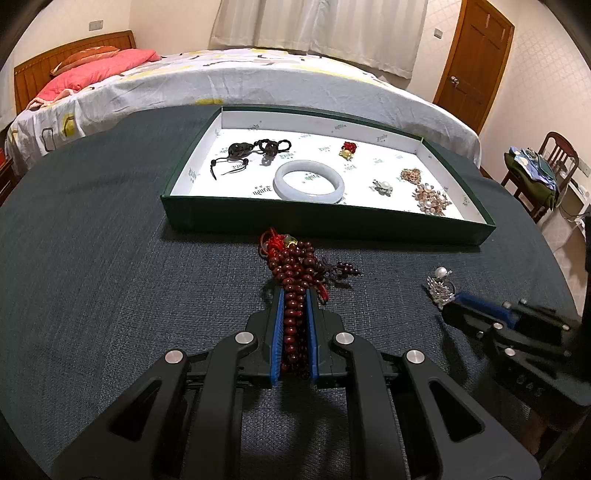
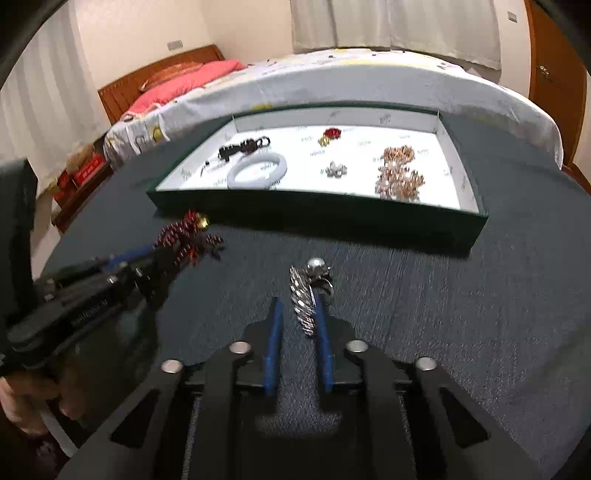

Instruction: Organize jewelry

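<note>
While the left gripper squeezes soft, floppy beads, the right gripper stands slightly apart around a light, prickly brooch, best pinched mid-body.

bed, curtains, wooden door
</note>
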Tool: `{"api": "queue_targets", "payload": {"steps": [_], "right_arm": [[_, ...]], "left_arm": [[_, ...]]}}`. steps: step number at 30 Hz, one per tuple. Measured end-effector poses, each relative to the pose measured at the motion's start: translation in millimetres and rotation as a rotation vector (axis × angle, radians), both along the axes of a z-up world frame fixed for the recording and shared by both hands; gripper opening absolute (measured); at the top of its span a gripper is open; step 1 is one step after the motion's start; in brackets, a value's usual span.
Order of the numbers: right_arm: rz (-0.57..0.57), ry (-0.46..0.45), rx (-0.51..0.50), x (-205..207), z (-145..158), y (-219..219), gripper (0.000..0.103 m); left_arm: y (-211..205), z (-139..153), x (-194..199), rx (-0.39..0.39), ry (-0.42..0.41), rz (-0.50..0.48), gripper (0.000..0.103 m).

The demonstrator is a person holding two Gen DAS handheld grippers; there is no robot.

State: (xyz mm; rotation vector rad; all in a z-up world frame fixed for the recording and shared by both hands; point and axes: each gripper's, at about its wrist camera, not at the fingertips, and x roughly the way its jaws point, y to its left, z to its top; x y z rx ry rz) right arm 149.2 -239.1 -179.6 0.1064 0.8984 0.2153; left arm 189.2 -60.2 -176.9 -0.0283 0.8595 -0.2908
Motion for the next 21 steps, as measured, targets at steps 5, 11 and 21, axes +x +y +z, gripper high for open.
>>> {"api": "queue_targets", "payload": {"steps": [5, 11, 21], "right_arm": [[0.002, -0.070, -0.080, -7, 10, 7, 0.006], [0.027, -0.163, -0.241, -15, 22, 20, 0.006], [0.094, -0.138, -0.245, -15, 12, 29, 0.008]], "left_arm": [[0, 0, 0, 0.001, 0.000, 0.000, 0.012], [0, 0, 0, -0.002, 0.001, 0.001, 0.012], [0, -1, 0, -0.001, 0.001, 0.001, 0.011]]}}
